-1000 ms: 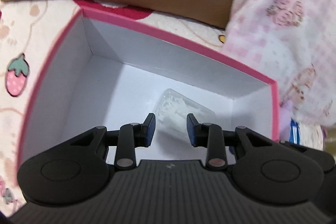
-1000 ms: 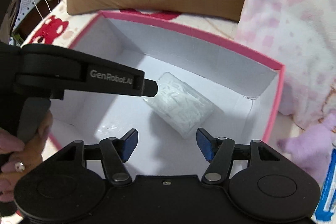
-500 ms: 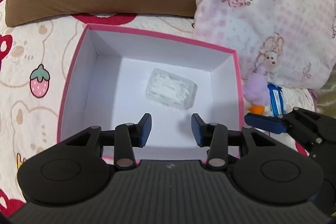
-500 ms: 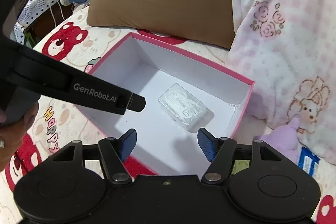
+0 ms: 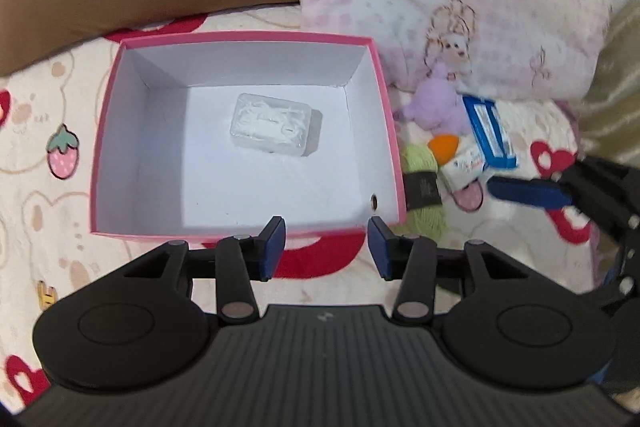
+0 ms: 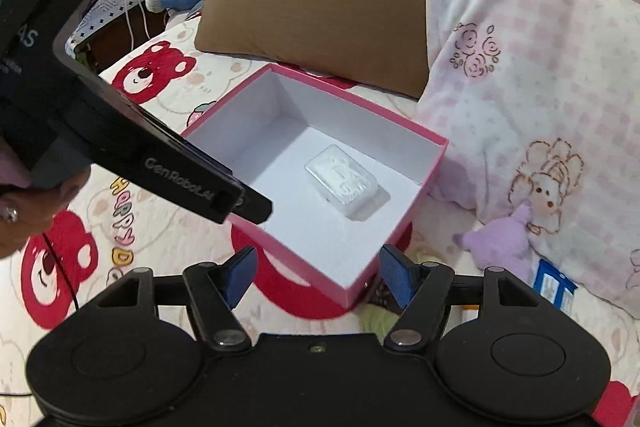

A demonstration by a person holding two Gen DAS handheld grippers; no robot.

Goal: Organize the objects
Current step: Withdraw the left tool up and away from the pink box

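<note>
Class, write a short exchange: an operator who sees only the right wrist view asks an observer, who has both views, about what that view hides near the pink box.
Operator: My right gripper covers the bed by the near corner of the pink box. What is the pale green bit there?
Observer: A green yarn ball with a dark band round it, lying close beside the box's outer wall.
Operator: I see the left gripper only from the side. Is it holding anything?
Observer: No. Its jaws are open and empty, just in front of the box's near wall.
</note>
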